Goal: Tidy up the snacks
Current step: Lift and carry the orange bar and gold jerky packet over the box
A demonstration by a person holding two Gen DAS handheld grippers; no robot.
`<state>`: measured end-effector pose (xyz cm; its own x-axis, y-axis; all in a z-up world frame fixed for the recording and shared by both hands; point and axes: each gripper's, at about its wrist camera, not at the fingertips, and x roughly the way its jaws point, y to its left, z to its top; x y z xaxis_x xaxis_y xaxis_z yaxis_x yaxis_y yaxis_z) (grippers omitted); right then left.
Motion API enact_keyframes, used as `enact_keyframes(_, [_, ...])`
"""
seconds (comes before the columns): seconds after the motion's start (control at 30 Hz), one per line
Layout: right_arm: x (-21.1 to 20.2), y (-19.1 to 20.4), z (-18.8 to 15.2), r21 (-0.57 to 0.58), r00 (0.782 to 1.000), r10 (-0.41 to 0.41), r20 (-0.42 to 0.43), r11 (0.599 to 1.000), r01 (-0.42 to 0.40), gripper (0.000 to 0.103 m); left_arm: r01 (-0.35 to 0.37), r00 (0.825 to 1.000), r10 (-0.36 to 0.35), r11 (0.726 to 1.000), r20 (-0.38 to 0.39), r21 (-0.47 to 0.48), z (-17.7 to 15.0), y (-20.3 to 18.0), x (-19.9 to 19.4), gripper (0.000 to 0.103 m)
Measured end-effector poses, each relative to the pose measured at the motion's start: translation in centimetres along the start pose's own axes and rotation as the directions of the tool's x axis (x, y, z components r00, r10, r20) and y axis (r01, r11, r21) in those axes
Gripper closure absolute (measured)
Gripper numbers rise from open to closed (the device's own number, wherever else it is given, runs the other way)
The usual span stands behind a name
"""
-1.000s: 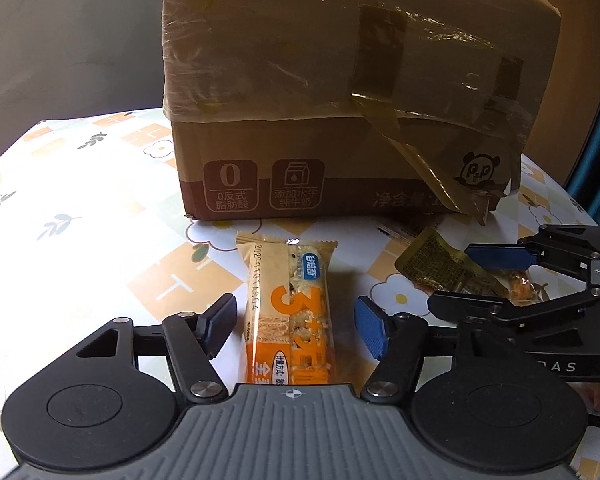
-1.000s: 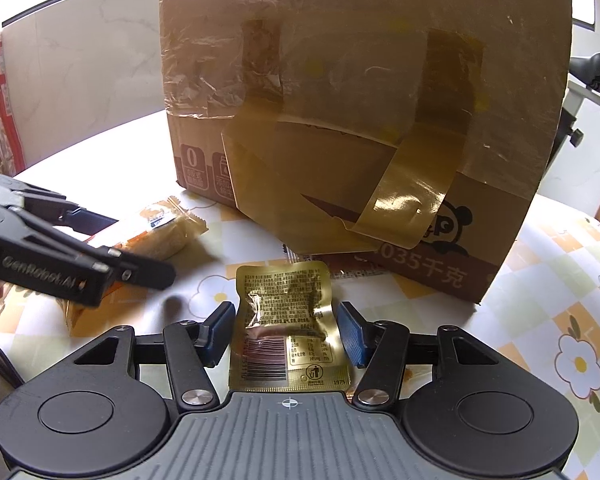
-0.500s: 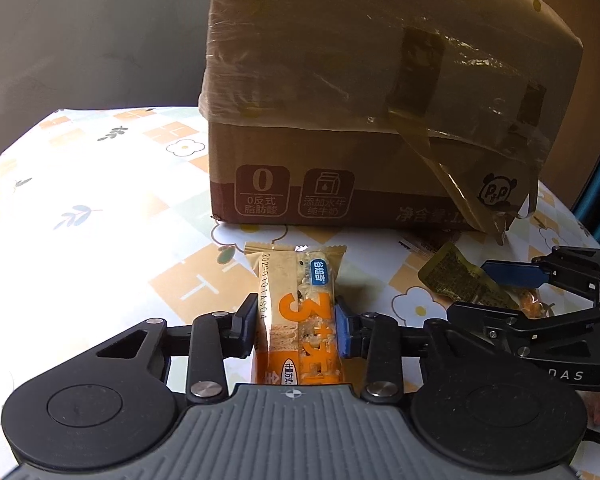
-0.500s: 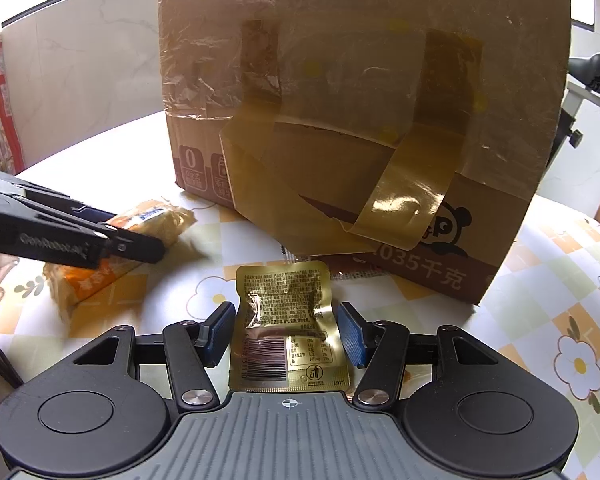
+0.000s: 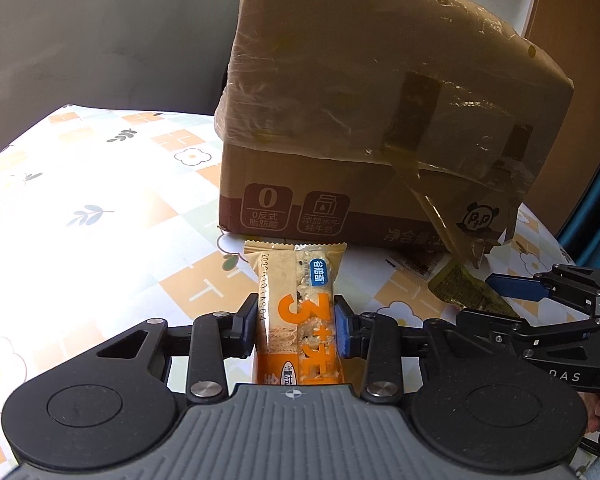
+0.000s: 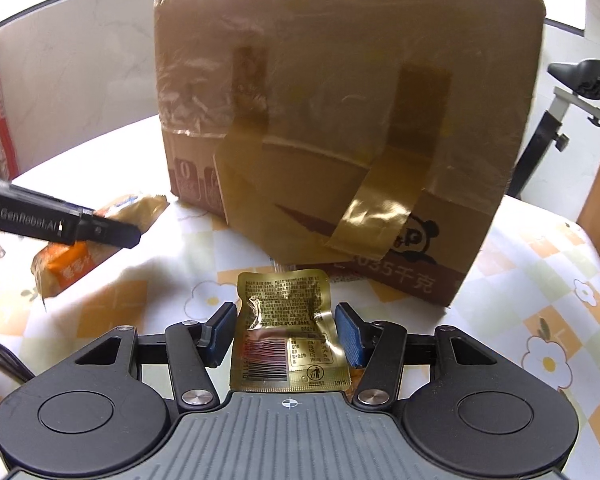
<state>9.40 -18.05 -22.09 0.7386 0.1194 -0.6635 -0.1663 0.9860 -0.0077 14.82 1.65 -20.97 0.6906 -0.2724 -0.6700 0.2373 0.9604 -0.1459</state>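
Observation:
An orange-and-beige snack bar (image 5: 296, 280) is pinched between the pads of my left gripper (image 5: 296, 328), which is shut on it and holds it a little above the table. In the right wrist view the same bar (image 6: 80, 264) hangs tilted under a left finger (image 6: 100, 232). A gold foil pouch (image 6: 284, 320) sits between the blue pads of my right gripper (image 6: 286, 332). Both pads lie against its side edges and the foil is buckled. From the left wrist view, the right gripper (image 5: 480, 298) and pouch (image 5: 456, 284) are at the right.
A tall taped cardboard box (image 5: 380, 120) (image 6: 340, 100) stands close behind both snacks on the flower-patterned tablecloth (image 5: 80, 220). Loose brown tape hangs off its front. An exercise-bike seat (image 6: 584, 76) stands off the table's far right.
My left jaws have closed from wide apart onto the snack bar and raised it slightly off the cloth, tilting it. The right gripper stayed in place; the pouch foil now looks more crumpled.

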Motion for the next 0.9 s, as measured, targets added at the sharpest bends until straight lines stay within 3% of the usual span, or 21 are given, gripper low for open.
enact_keyframes(0.4, [-2.3, 1.6, 0.4, -0.019, 0.999, 0.024, 0.033, 1.0, -0.023, 0.053, -0.005, 0.999, 0.005, 1.0, 0.042, 0.002, 0.6, -0.6, -2.9, 0.064])
enact_keyframes(0.9, [-7.1, 3.9, 5.3, -0.123, 0.979, 0.072, 0.188, 0.991, -0.05, 0.053, 0.008, 0.986, -0.008, 1.0, 0.168, 0.004, 3.3, -0.9, -7.3, 0.064])
